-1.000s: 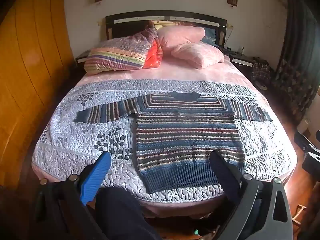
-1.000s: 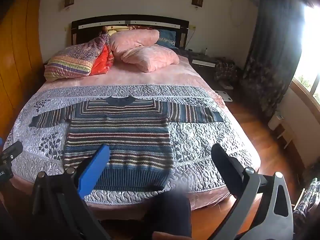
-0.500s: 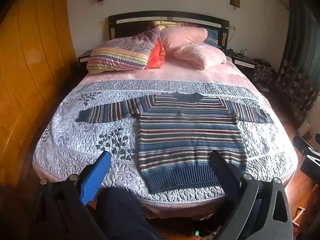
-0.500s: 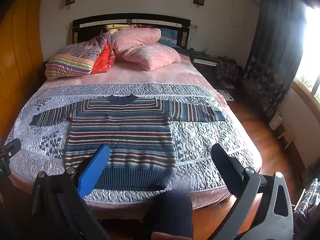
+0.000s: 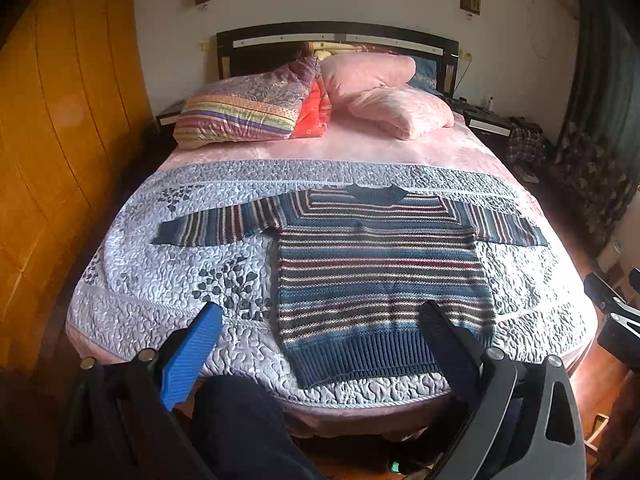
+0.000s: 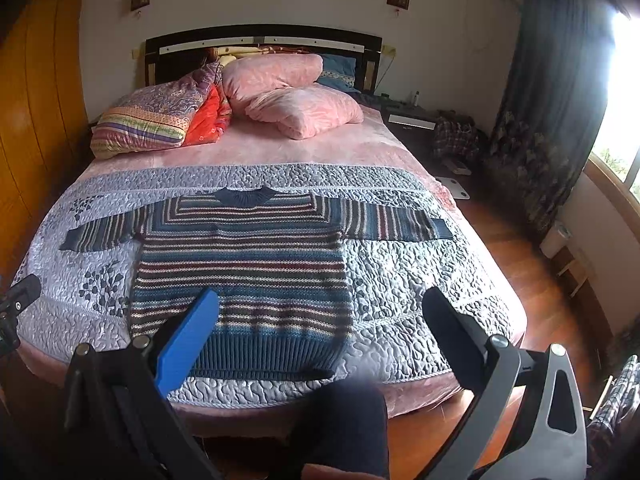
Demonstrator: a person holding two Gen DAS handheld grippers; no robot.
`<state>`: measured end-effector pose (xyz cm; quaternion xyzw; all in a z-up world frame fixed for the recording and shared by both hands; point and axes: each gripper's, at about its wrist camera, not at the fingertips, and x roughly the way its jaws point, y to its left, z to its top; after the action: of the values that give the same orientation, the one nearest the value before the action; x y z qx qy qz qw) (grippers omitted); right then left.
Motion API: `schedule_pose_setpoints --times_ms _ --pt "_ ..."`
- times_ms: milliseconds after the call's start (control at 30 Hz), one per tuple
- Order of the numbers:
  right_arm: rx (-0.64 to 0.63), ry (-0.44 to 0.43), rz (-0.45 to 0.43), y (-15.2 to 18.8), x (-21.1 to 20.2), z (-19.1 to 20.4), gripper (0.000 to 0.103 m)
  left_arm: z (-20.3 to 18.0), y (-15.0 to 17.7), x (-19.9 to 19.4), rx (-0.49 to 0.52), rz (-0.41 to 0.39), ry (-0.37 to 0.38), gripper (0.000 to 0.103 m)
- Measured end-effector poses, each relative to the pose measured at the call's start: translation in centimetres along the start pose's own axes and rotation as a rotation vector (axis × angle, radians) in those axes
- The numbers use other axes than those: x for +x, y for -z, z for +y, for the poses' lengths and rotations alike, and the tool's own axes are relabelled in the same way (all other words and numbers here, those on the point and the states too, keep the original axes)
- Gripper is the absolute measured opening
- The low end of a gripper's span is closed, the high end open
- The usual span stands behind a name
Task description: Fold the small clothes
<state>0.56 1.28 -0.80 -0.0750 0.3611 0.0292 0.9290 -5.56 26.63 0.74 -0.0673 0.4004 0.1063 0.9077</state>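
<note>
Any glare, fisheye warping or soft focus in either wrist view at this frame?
Right wrist view: window blown out at the upper right, sweater sharp. Left wrist view: even light, no glare, wardrobe bowed by the fisheye. Both views: corners vignetted black, open grippers slightly soft.

Both wrist views look from beyond the bed's [image 5: 120, 320] foot toward the headboard [image 6: 260, 40], tilted slightly down. Both share the bed and sweater [image 5: 376, 280], well ahead of each gripper.

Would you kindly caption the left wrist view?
Open left gripper hovers before a striped sweater spread flat on the quilted bed.
</note>
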Motion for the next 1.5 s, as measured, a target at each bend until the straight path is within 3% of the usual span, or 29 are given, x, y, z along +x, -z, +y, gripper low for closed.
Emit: schedule_pose_setpoints --times_ms 1000,1500 --pt "-0.001 0.002 0.009 0.1 0.9 -0.1 0.100 -0.5 -0.3 0.7 0.005 0.008 0.001 0.099" --pt "-0.010 0.015 0.034 -1.4 4.4 -0.2 0.100 -1.3 -1.1 4.8 -0.005 0.062 0.037 0.099"
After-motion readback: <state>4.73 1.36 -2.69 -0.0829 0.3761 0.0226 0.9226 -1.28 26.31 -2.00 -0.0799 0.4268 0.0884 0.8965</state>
